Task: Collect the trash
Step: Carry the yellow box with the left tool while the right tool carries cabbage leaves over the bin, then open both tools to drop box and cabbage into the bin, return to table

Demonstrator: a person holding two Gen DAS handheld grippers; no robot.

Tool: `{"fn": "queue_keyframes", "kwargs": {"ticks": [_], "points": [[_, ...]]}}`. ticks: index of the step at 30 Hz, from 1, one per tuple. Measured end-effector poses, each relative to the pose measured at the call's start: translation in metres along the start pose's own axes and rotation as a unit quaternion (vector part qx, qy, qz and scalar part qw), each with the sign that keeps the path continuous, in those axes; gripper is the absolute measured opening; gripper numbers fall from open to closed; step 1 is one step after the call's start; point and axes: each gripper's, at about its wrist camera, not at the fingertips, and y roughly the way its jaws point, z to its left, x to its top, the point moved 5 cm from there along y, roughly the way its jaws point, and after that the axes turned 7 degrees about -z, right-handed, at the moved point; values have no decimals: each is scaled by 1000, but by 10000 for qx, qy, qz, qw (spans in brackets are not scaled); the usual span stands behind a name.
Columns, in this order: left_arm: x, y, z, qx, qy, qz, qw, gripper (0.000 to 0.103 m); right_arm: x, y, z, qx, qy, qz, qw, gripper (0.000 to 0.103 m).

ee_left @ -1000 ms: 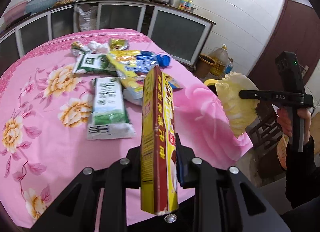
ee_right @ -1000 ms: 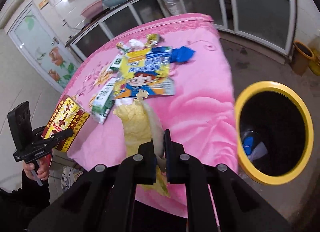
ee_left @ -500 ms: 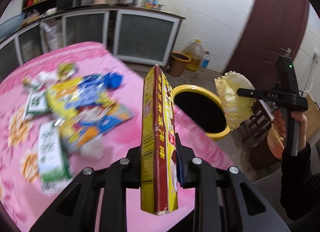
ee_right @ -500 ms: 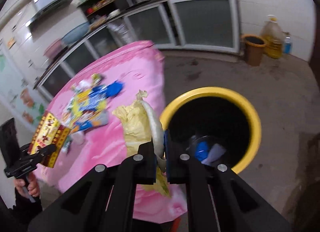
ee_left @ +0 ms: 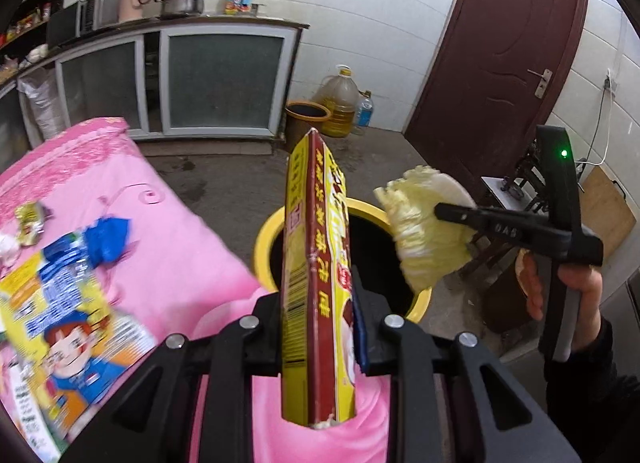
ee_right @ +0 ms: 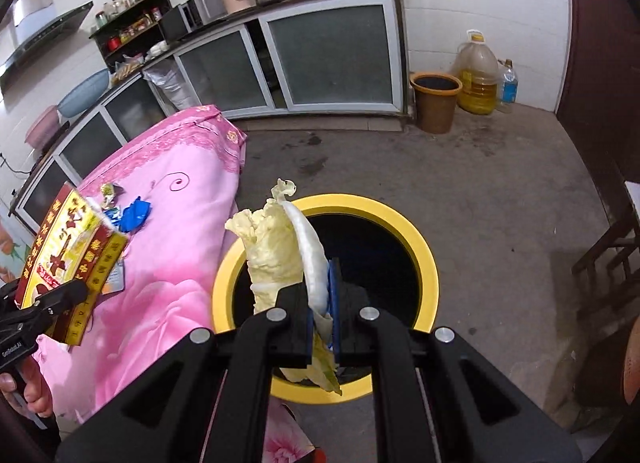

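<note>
Upright carton (ee_left: pixel 316 295), cabbage leaf (ee_right: pixel 284 259), seemingly above yellow-rimmed bin (ee_right: pixel 424 259)

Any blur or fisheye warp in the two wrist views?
Left wrist: wrappers on the pink cloth smear with motion blur, the held box stays sharp. Right wrist: mostly sharp, counter lines bow, corners vignette black.

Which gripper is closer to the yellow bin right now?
Right. The right gripper holds the cabbage leaf directly over the bin's opening. The left gripper, shut on the flat box, is above the pink table's edge, short of the rim.
</note>
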Motion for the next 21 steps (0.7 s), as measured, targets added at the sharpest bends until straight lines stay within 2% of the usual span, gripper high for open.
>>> {"fn": "queue_keyframes", "kwargs": {"ticks": [11, 15, 18, 19, 20, 21], "points": [[3, 87, -14, -72, -69, 414, 9991, 23, -4, 37, -15, -249, 157, 259, 9992, 7], [-6, 108, -13, -136, -307, 578, 9978, 23, -7, 47, -18, -305, 188, 388, 9986, 7], [-9, 115, -16, -107, -270, 618, 9977, 24, -10, 53, -20, -370, 183, 485, 9980, 8], [-8, 116, -16, -123, -290, 628, 9975, 27, -10, 56, -21, -405, 167, 529, 9976, 8], [-7, 117, -15, -117, -384, 628, 9972, 38, -10, 58, -23, -471, 194, 529, 9973, 10], [-6, 116, -13, -121, -474, 604, 9970, 56, -9, 60, -26, -558, 195, 529, 9968, 14]]}}
